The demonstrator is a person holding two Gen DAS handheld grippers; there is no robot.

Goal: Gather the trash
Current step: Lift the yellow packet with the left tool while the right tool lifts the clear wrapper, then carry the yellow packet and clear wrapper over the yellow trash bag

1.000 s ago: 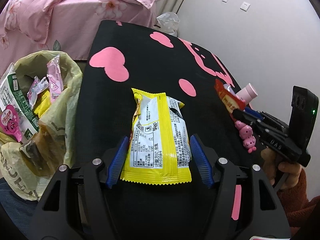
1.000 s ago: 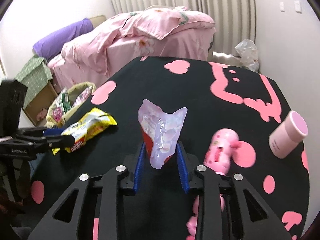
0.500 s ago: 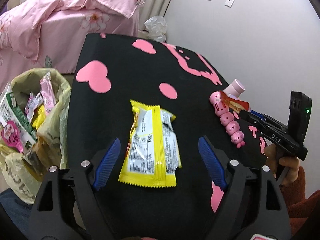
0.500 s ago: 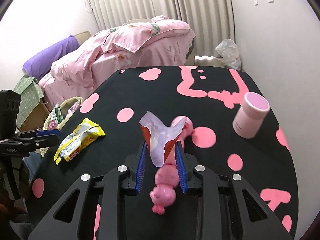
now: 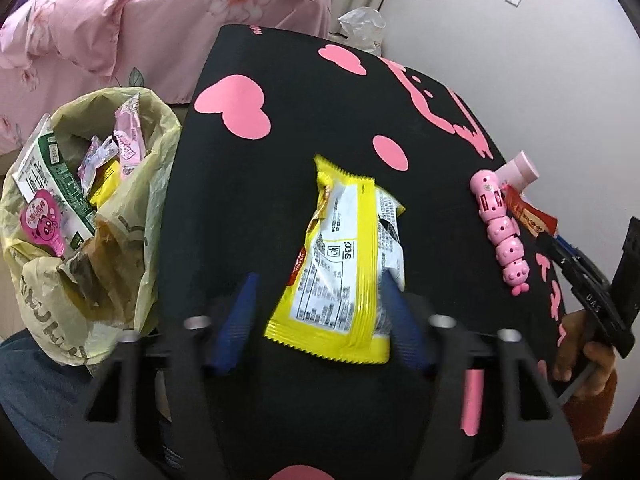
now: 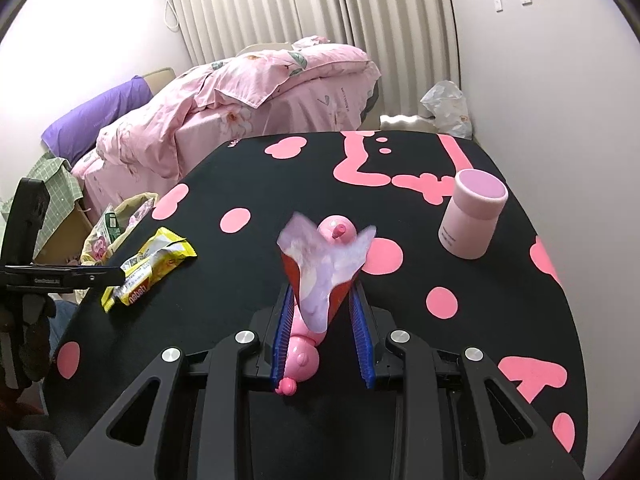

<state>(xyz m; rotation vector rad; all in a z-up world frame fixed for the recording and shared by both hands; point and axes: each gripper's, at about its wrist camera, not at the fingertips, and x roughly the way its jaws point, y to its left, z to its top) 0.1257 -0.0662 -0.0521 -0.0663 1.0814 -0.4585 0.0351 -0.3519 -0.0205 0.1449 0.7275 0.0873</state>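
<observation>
Yellow wrapper (image 5: 344,264) flat on the black table (image 5: 280,128), printed back up, near the left edge — likely light, crinkly, slippery; best pinched across its near crimped end. Left gripper (image 5: 320,316) straddling that end, jaws closing, right pad at the wrapper's edge, left pad apart from it. Trash bag (image 5: 120,240) just beside the table's left edge, part full. Right gripper (image 6: 322,332) clamped on a torn red wrapper (image 6: 324,276), above a pink toy (image 6: 304,360). Pink cup (image 6: 474,220) further right.
</observation>
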